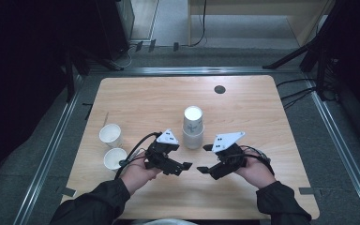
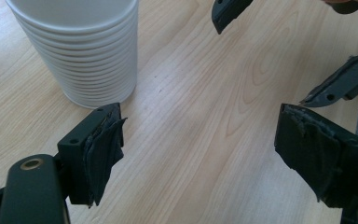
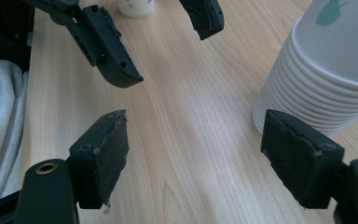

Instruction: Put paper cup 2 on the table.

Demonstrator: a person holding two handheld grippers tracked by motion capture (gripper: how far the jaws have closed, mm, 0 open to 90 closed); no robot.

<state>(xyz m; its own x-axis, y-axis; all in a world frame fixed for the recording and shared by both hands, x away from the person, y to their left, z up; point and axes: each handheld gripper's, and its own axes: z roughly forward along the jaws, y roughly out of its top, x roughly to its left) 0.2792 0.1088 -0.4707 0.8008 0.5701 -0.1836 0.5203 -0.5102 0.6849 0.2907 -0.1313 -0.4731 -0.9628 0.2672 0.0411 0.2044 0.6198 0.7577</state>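
While both hands hover low over the wooden table (image 1: 262, 108), stack of paper cups (image 1: 193, 127) stands mid-table just beyond them; left gripper (image 1: 183, 166) and right gripper (image 1: 205, 158) jaws spread, nothing between; 2 single cups (image 1: 111, 135) at left.

My high view looks forward and down from above the near edge, taking in the whole table (image 1: 136, 96). Both gripper views sit close over the wood, and each catches the stack of cups (image 2: 81, 46) (image 3: 328, 70): at 11 o'clock in the left gripper view, 2 o'clock in the right.
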